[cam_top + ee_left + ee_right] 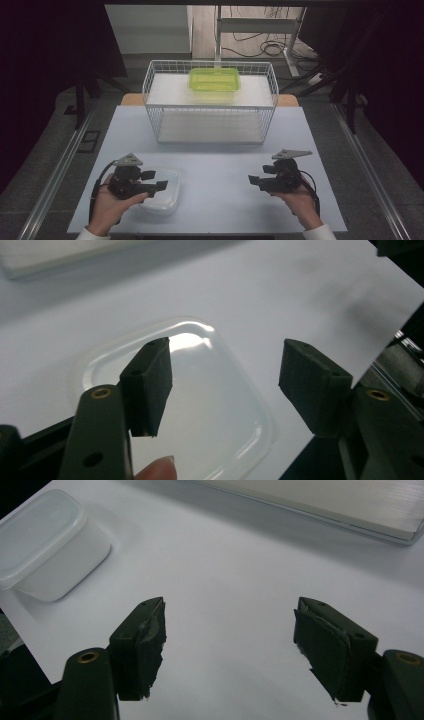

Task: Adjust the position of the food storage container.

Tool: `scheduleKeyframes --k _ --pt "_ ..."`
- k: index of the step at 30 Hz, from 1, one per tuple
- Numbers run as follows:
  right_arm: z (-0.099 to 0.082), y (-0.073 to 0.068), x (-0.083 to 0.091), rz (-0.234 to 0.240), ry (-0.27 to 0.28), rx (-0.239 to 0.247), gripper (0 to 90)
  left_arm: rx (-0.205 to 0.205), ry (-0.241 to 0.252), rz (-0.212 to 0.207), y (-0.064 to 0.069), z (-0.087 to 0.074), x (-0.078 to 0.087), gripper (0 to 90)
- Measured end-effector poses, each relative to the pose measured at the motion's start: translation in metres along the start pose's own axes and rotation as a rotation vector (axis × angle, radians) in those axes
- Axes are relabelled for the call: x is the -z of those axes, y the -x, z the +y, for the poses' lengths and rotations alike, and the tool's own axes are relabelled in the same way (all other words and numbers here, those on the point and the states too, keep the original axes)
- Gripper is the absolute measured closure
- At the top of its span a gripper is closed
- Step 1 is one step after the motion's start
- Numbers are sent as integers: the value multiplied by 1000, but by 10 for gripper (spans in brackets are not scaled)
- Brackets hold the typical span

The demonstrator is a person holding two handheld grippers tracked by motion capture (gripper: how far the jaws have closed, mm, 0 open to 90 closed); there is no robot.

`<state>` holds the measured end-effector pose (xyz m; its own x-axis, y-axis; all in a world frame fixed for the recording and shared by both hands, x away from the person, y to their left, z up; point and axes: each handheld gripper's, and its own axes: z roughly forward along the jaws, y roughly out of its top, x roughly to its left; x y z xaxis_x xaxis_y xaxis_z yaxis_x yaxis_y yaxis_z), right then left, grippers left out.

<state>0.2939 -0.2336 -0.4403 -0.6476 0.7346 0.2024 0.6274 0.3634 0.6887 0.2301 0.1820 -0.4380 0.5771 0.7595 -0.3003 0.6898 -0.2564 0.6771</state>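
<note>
A clear plastic container [165, 199] with its lid on sits near the table's front left edge. My left gripper [157, 181] hovers just above it, jaws spread wide. In the left gripper view the container lid [200, 405] lies below the left gripper [227, 347], with neither pad touching it and a fingertip of the hand at the bottom edge. My right gripper [255, 180] is held at the front right, open over bare table. From the right gripper [230, 602] the container [45, 545] shows at the far left.
A white wire rack [210, 107] stands at the back middle of the white table [215, 170]. A green lidded container [214, 79] rests on its top shelf. The rack's lower shelf [320, 500] crosses the top of the right gripper view.
</note>
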Motion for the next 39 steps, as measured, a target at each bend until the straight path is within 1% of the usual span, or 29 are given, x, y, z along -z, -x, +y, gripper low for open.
scheduleKeyframes --k 2,3,5,8,10,12,14,15,17,21,25,28,30,39 --pt "0 0 0 -1 -2 0 289 -15 -22 -4 11 -1 -9 407" --pt "0 0 0 -1 -3 -1 289 -29 -37 -10 16 -1 -13 433" --pt "0 -1 -1 -5 -5 1 289 -56 -79 -25 28 -2 -23 482" --pt "-1 0 -1 -9 -8 3 289 -111 -141 -31 42 -5 -35 604" --pt "-1 0 -2 -12 -10 1 289 -129 -175 -31 49 -7 -43 686" --pt "-1 1 -2 -15 -13 -1 289 -134 -207 -38 52 -10 -50 760" --pt "-2 1 -2 -17 -15 0 289 -130 -238 -43 53 -12 -55 822" --pt "-2 1 -2 -19 -15 1 289 -131 -251 -41 53 -13 -57 846" --pt "-2 1 -3 -21 -13 2 289 -132 -269 -24 53 -15 -60 877" --pt "-2 2 -3 -23 -18 -2 289 -142 -277 13 53 -17 -62 900" --pt "-3 1 -5 -21 -24 -2 289 -141 -300 12 53 -20 -65 900" --pt "-2 0 -5 -6 -22 -4 288 -133 -309 18 51 -21 -66 900" --pt "-2 0 -5 -5 -21 -2 287 -118 -306 8 48 -21 -66 900" --pt "-3 4 -4 -15 -25 -16 287 -101 -310 21 42 -24 -62 900"
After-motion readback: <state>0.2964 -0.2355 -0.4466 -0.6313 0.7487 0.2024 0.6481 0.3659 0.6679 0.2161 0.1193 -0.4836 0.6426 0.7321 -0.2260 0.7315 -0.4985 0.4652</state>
